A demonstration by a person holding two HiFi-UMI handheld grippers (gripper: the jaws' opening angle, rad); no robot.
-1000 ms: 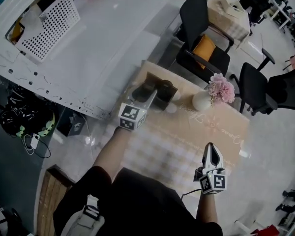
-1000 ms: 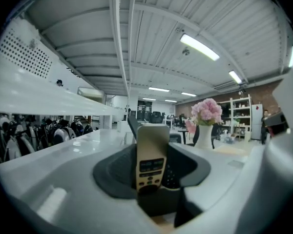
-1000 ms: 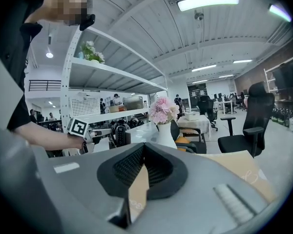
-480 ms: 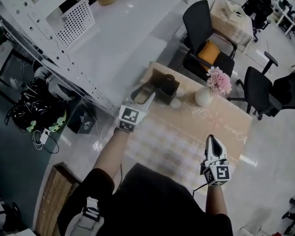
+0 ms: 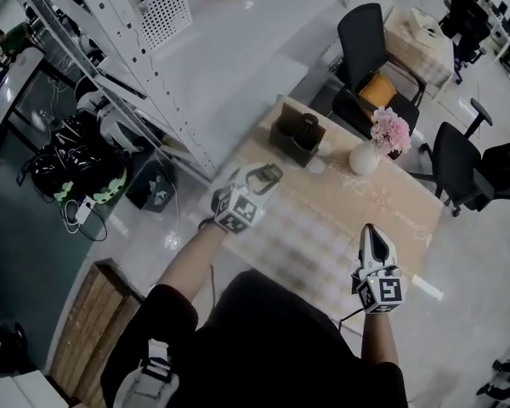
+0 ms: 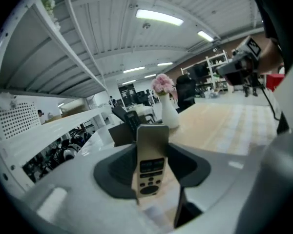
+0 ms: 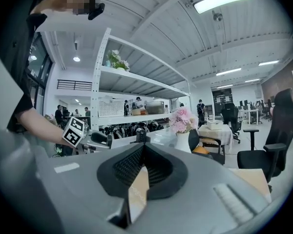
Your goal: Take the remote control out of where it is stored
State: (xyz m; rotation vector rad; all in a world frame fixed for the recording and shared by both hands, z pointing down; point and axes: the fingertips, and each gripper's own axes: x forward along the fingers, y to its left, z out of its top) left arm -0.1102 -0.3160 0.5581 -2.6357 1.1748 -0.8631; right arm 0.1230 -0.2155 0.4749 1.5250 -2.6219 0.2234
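My L gripper is shut on the remote control. The black pads squeeze it from both sides. The remote is pale gold w/ dark buttons. It stands up, w/ the buttons facing that gripper's camera. In the head view it's up in the air by the left edge of the table, out of the dark storage box and apart from it. The box sits at the far end of the table, and a dark thing stands in it. A white vase w/ pink flowers is near the box. My R gripper is over the near right side of the table. Its jaws are closed together w/ nothing btw them.
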